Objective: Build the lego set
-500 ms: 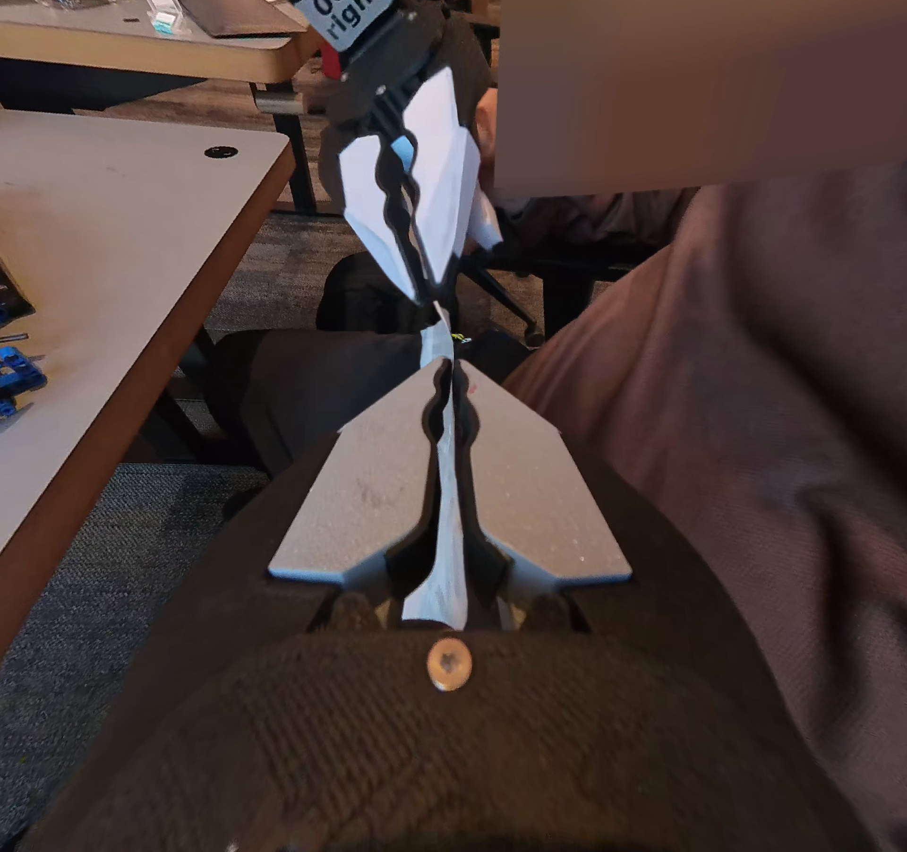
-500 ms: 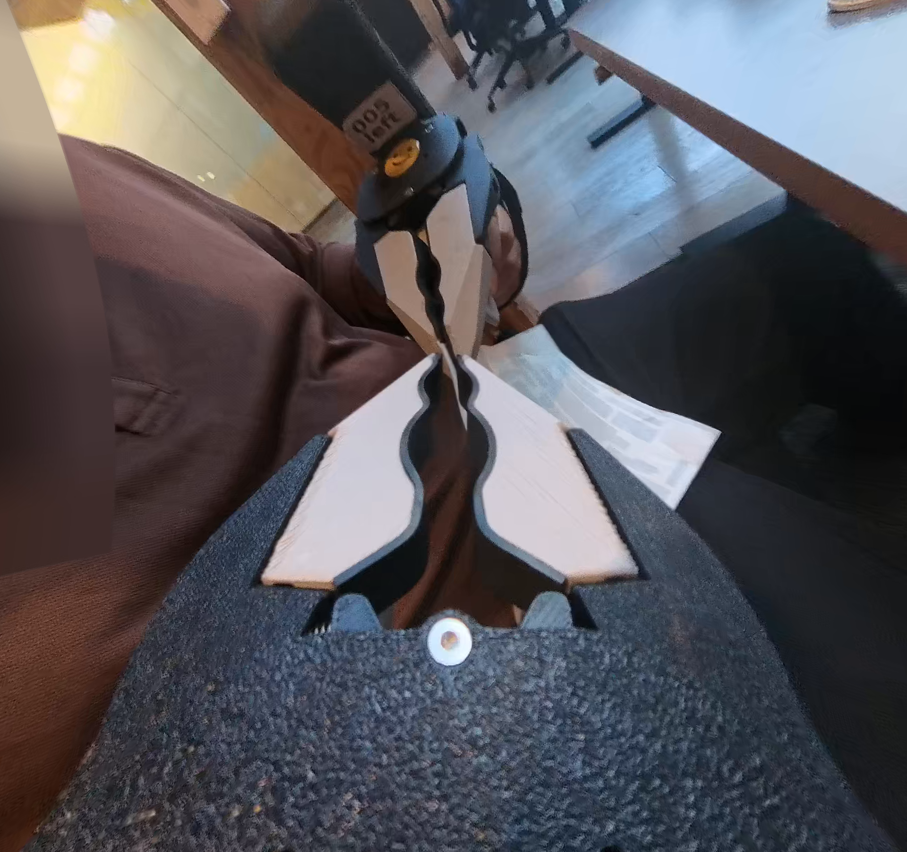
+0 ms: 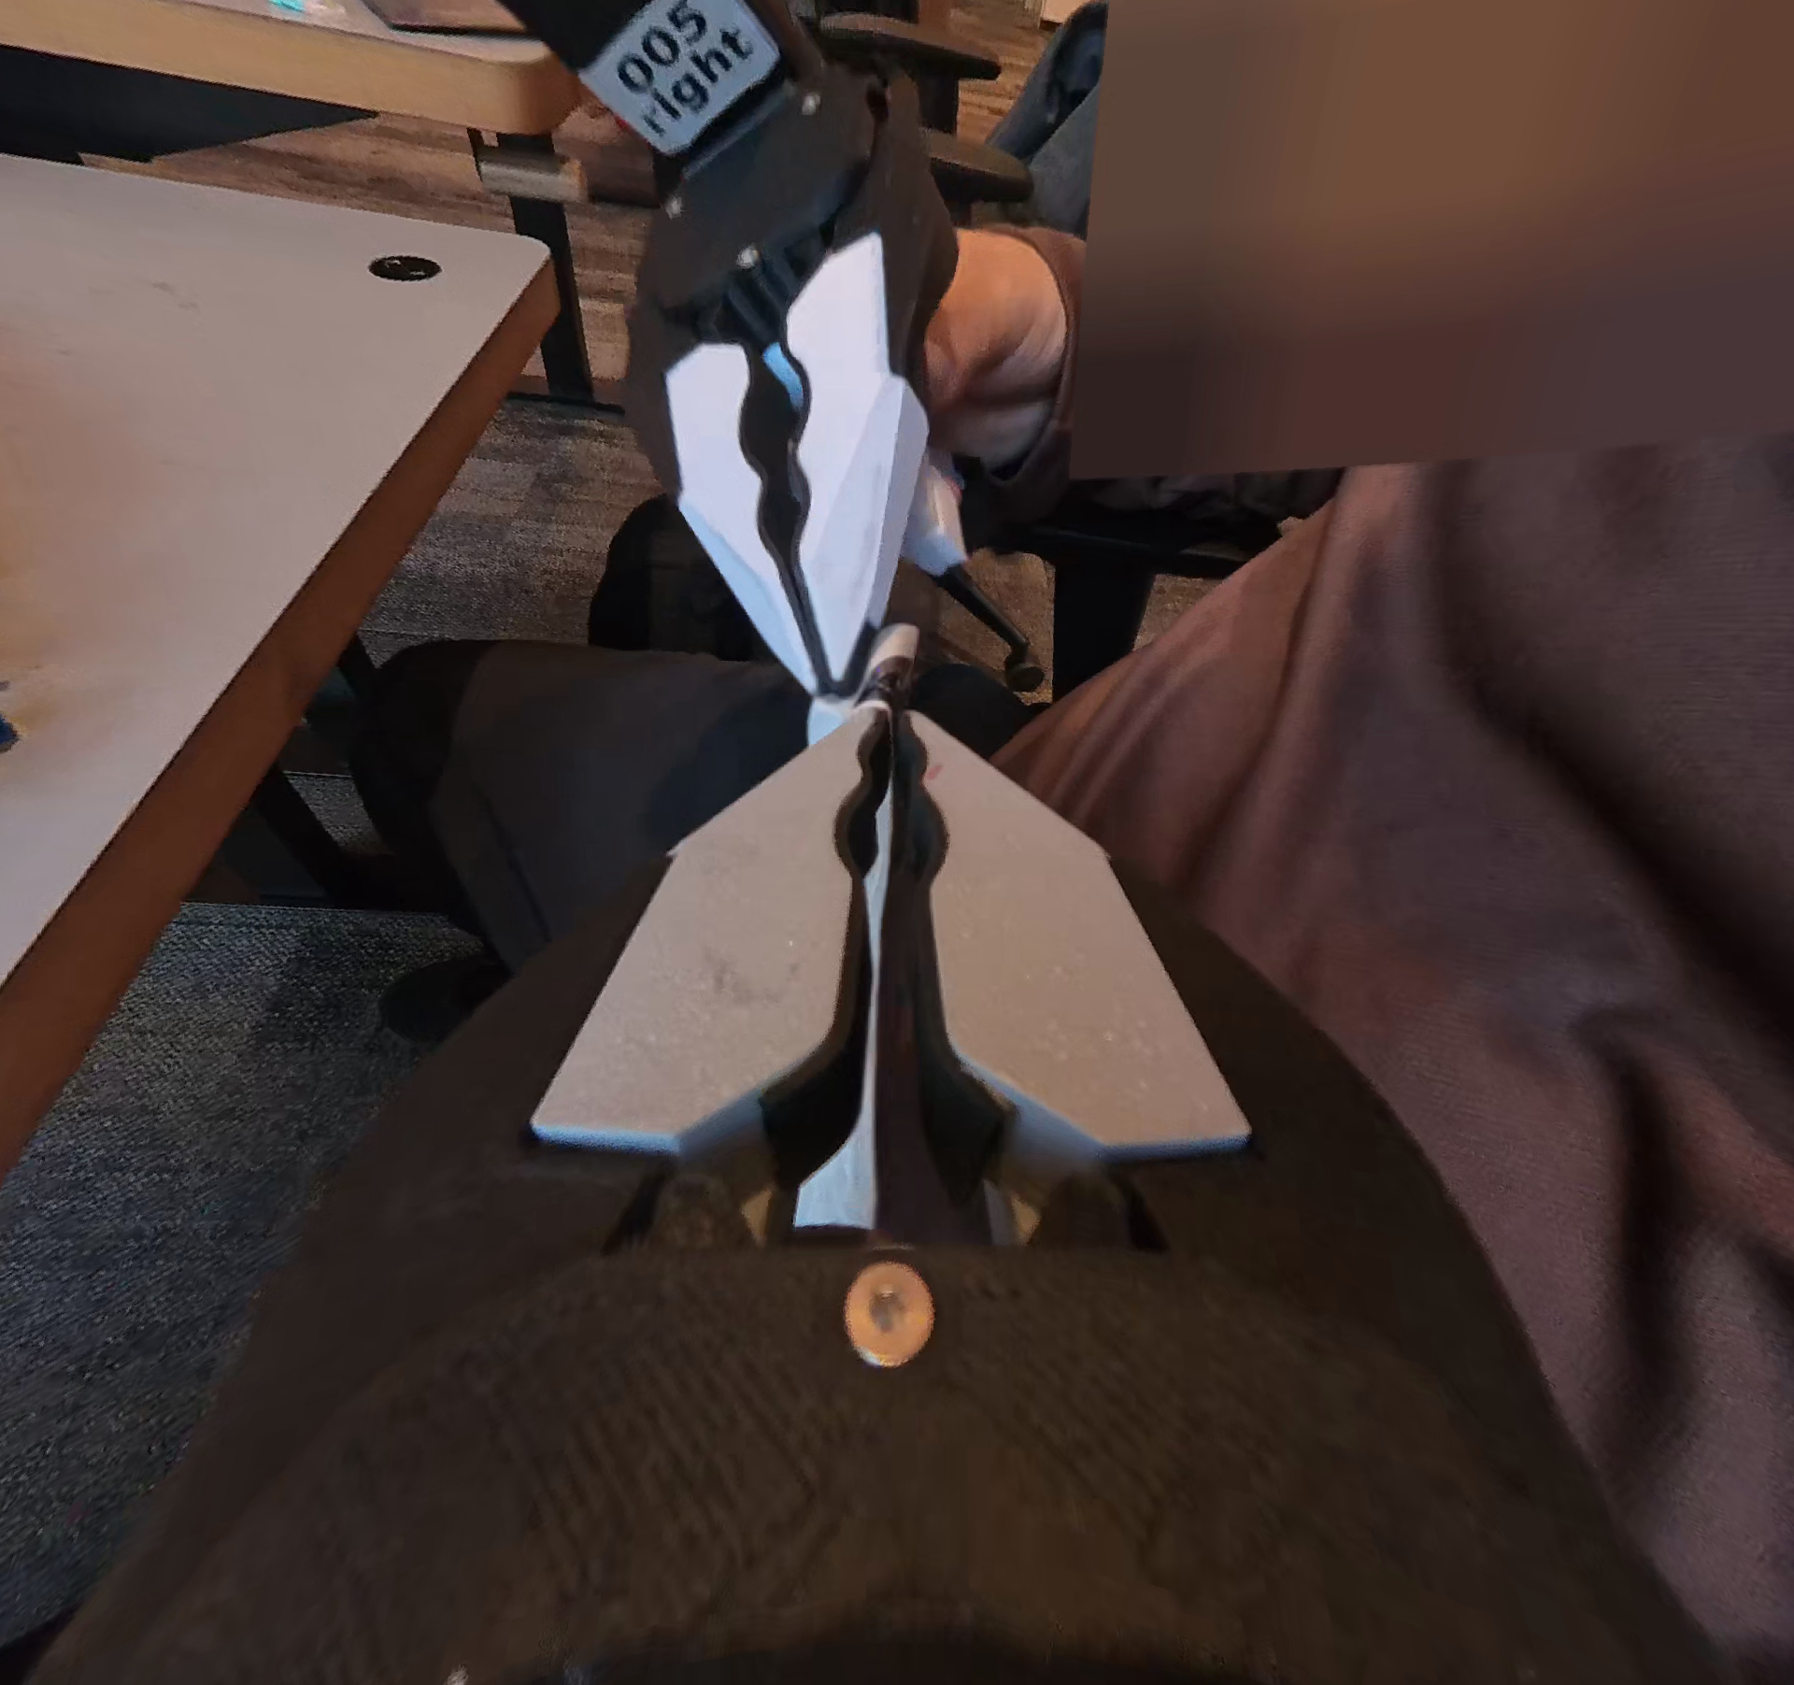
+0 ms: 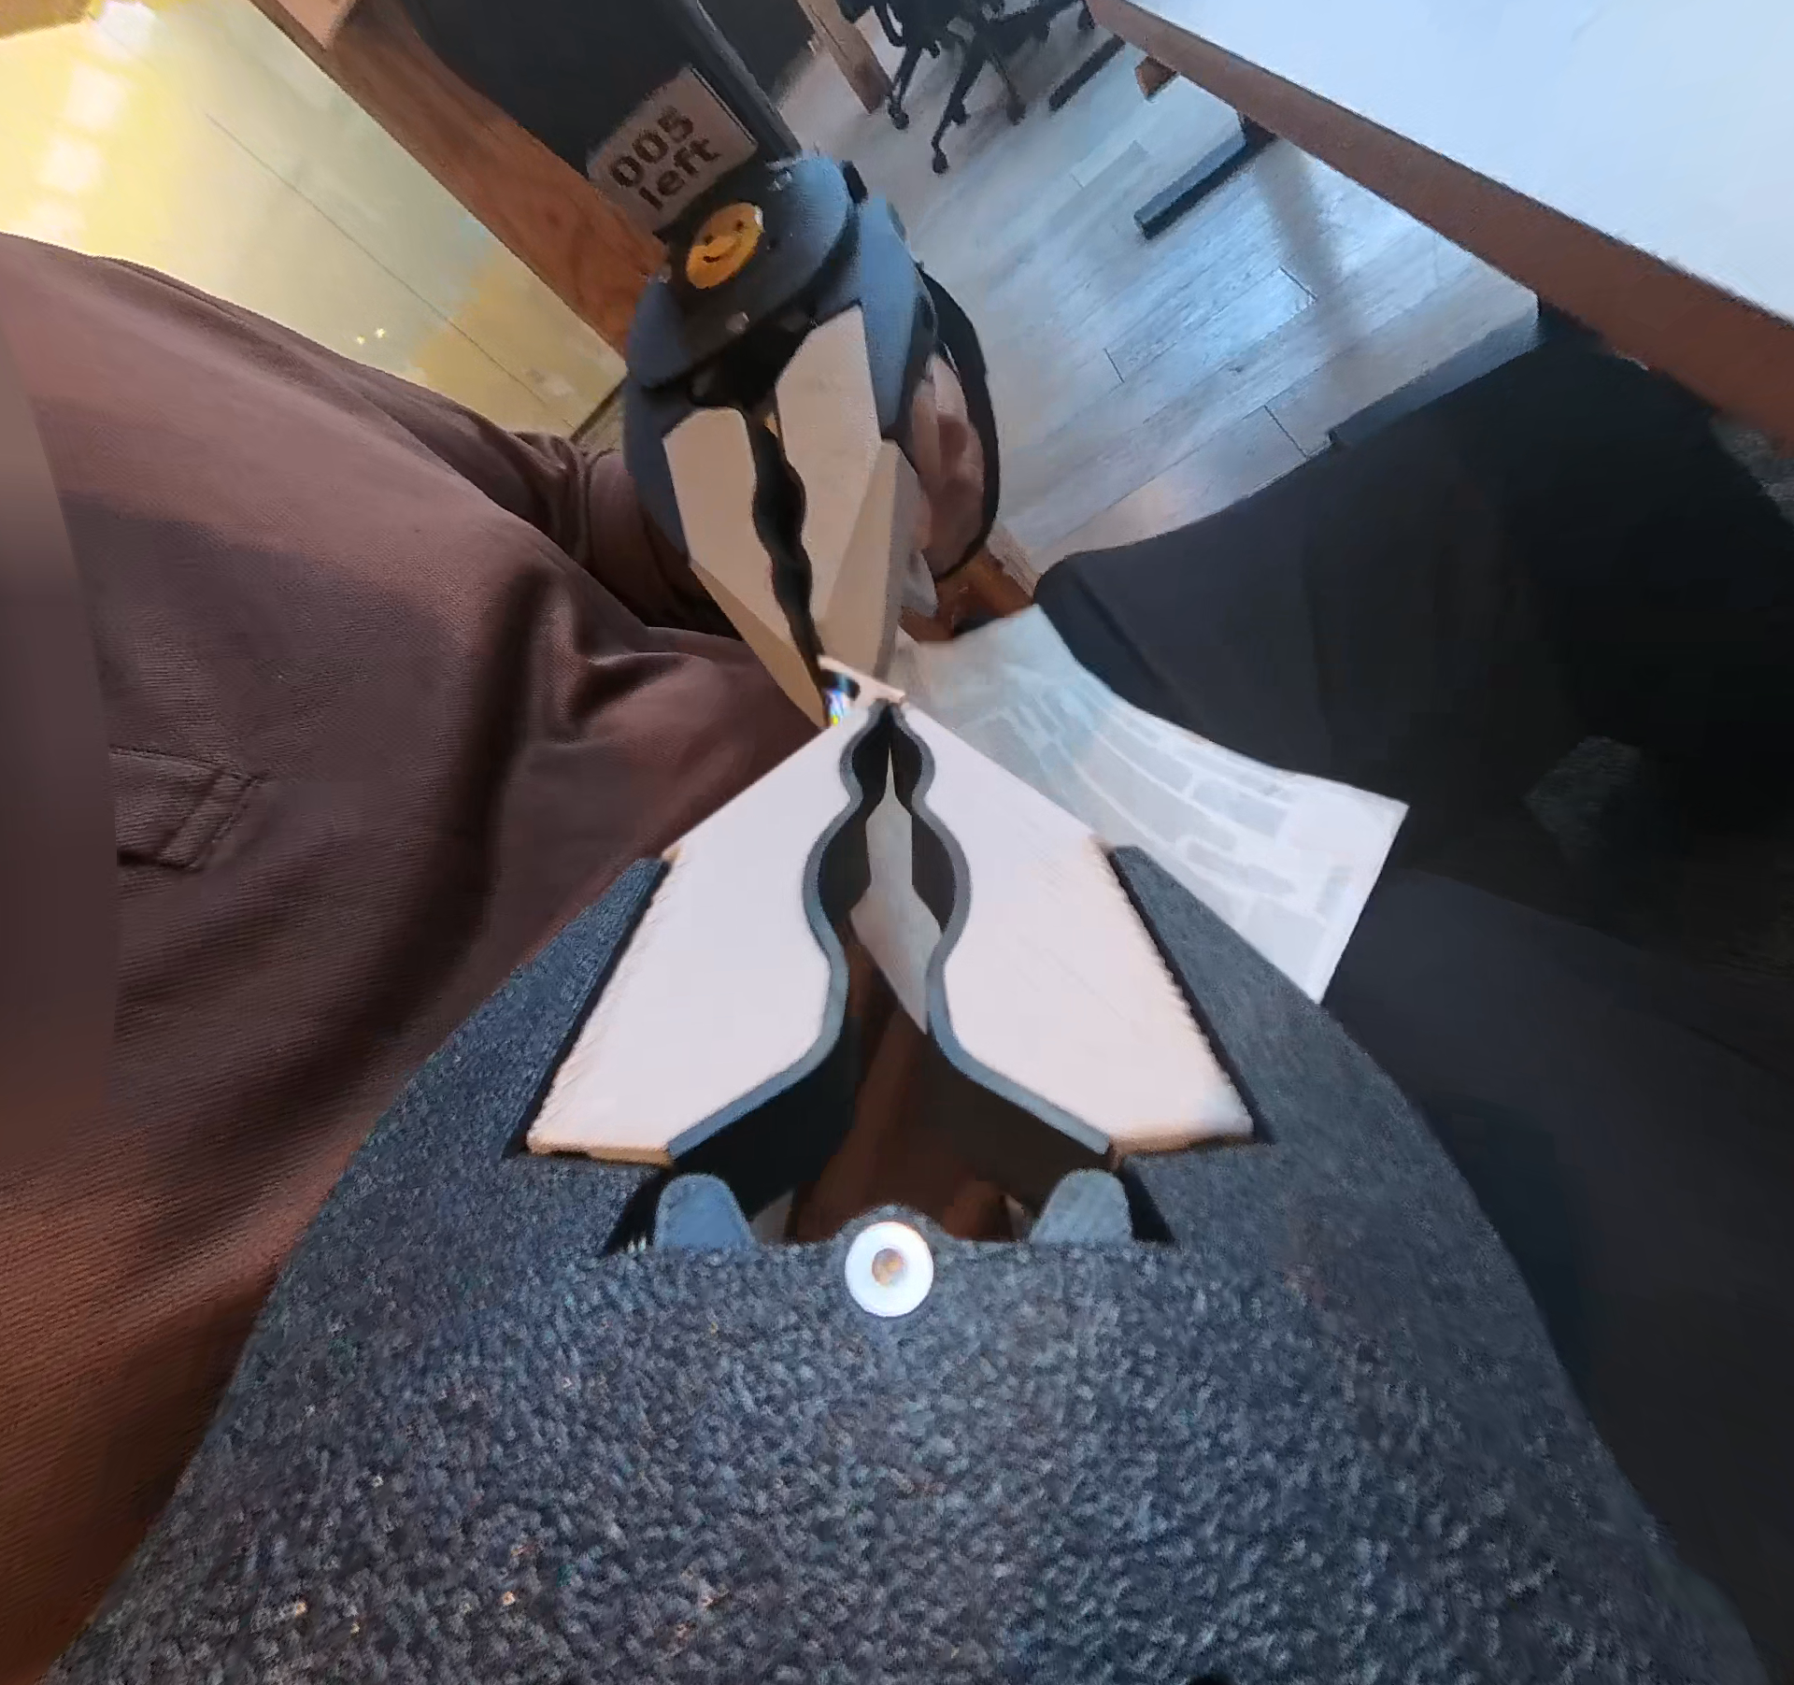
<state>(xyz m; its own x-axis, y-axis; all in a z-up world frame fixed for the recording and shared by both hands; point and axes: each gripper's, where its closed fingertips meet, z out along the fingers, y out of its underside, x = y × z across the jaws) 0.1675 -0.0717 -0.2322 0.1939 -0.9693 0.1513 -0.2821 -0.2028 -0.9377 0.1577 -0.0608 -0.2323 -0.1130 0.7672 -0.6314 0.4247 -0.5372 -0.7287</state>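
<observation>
Evidently the printed sheet [image 4: 1165,813] is pinched edge-on by both closed tools, the left gripper [image 3: 888,726] and the right gripper [image 4: 888,716] being set tip to tip along its length.

White printed paper sheet [image 4: 1194,823], brown shirt [image 4: 340,667], black trousers [image 4: 1553,765], grey carpet [image 3: 146,1104].

White printed label [image 3: 682,75] on the black body of the far gripper, similar label [image 4: 670,155] on the other gripper, wording withheld, printed paper sheet [image 4: 1165,803] below, print too small
</observation>
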